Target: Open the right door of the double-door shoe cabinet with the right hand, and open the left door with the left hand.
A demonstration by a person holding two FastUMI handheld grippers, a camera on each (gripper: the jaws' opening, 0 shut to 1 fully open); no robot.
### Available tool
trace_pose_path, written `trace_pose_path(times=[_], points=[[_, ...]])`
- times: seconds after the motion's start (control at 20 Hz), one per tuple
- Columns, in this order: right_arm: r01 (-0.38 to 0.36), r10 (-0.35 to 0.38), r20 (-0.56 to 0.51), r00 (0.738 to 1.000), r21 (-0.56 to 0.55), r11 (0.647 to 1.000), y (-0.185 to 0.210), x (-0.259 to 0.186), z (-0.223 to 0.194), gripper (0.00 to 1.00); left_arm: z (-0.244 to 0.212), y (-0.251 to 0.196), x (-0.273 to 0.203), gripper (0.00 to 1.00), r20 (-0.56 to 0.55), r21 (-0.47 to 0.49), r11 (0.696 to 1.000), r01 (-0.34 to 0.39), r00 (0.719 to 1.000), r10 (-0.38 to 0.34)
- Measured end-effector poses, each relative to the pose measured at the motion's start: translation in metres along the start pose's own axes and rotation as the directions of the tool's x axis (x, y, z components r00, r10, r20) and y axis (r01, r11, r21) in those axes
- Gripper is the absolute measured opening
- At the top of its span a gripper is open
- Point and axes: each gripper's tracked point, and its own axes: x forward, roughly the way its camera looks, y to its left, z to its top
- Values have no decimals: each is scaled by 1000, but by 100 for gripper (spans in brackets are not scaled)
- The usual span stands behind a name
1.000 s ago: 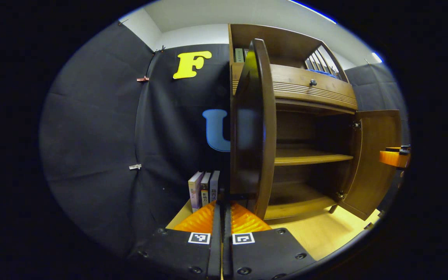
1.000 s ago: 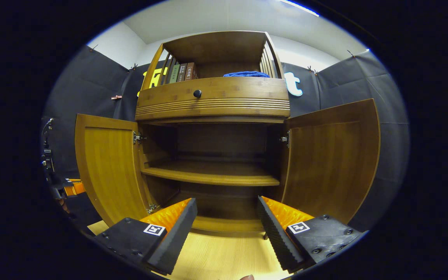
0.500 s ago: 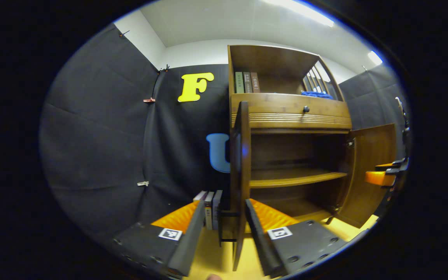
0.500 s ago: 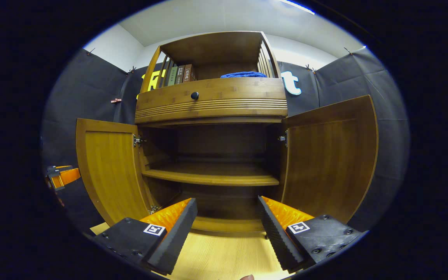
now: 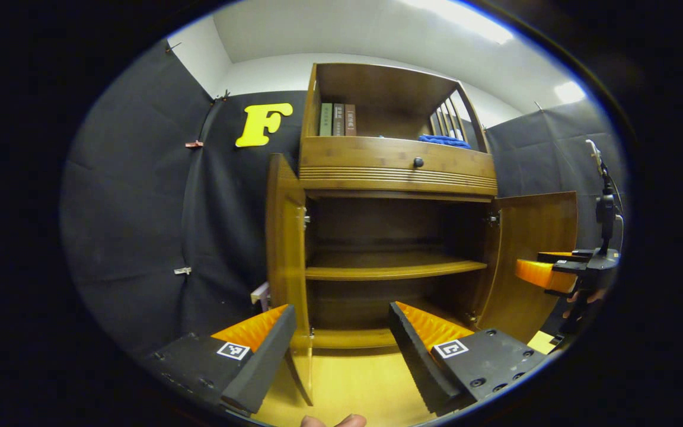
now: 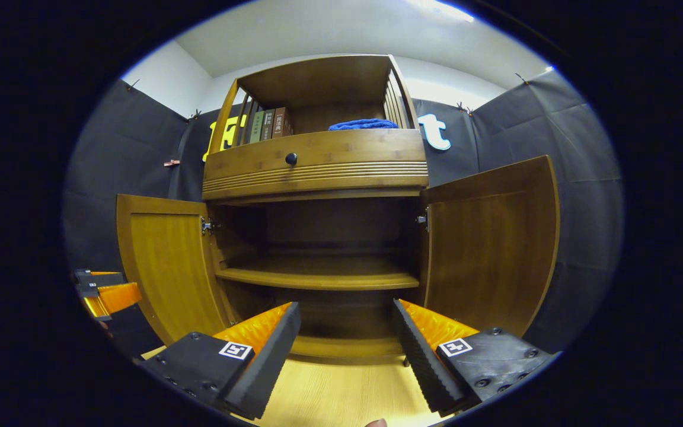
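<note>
Left door: standing open
Right door: standing open
Left gripper: gaping, gripping nothing
Right gripper: gaping, gripping nothing

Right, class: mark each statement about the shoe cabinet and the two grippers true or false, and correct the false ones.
1. Both doors stand open. True: left door and right door are swung out.
2. The left gripper is shut on the left door. False: its fingers are apart, holding nothing.
3. A blue cloth lies on the top shelf. True.
4. The middle shelf holds shoes. False: it looks bare.
5. The right gripper is open. True.
6. The drawer knob is white. False: it is dark.
</note>
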Motion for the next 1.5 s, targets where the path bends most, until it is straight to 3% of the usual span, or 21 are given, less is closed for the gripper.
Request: trace_pose_path(times=[0.1, 0.2, 0.25, 0.3, 0.4, 0.5, 0.6, 0.7, 0.85, 1.15, 1.2, 1.4, 1.5], points=[[5, -5, 11, 1000, -11, 1000, 1, -3, 4, 94, 1, -15, 7, 97, -3, 4, 1000, 22, 1000, -22], [22, -21, 33, 999, -24, 999, -2, -6, 11, 98, 3, -29, 15, 97, -4, 2, 999, 49, 999, -49], [31, -30, 42, 999, -28, 999, -4, -7, 13, 94, 4, -36, 19, 97, -2, -4, 998, 63, 998, -63], [35, -34, 45, 998, -26, 999, -6, -8, 15, 98, 5, -41, 22, 97, -2, -12, 997, 70, 998, -70], [30, -29, 36, 999, -13, 999, -6, -8, 15, 100, 7, -46, 28, 97, -3, -32, 997, 65, 998, -66], [35, -34, 42, 999, -7, 999, -9, -9, 19, 94, 11, -51, 31, 97, 9, -50, 997, 58, 998, -58], [44, -43, 55, 998, -20, 999, -13, -9, 21, 98, 19, -54, 34, 96, 45, -56, 997, 56, 998, -54], [38, -36, 56, 998, -36, 999, -14, -9, 20, 100, 25, -53, 37, 96, 78, -38, 998, 42, 996, -39], [23, -21, 51, 998, -30, 999, -14, -6, 21, 94, 34, -53, 38, 96, 135, 25, 1000, 11, 991, -14], [15, -13, 55, 998, -41, 999, -14, -1, 20, 94, 19, -73, 41, 97, 73, -11, 999, 45, 996, -44], [13, -11, 52, 999, -40, 999, -14, -2, 18, 98, 18, -72, 42, 96, 71, 4, 999, 39, 997, -39], [10, -9, 34, 999, -30, 999, -14, -1, 11, 94, 20, -77, 41, 96, 80, 56, 998, 38, 996, -43], [20, -20, 35, 999, -27, 999, -17, -2, 10, 100, 18, -83, 41, 96, 73, 46, 998, 50, 996, -54]])
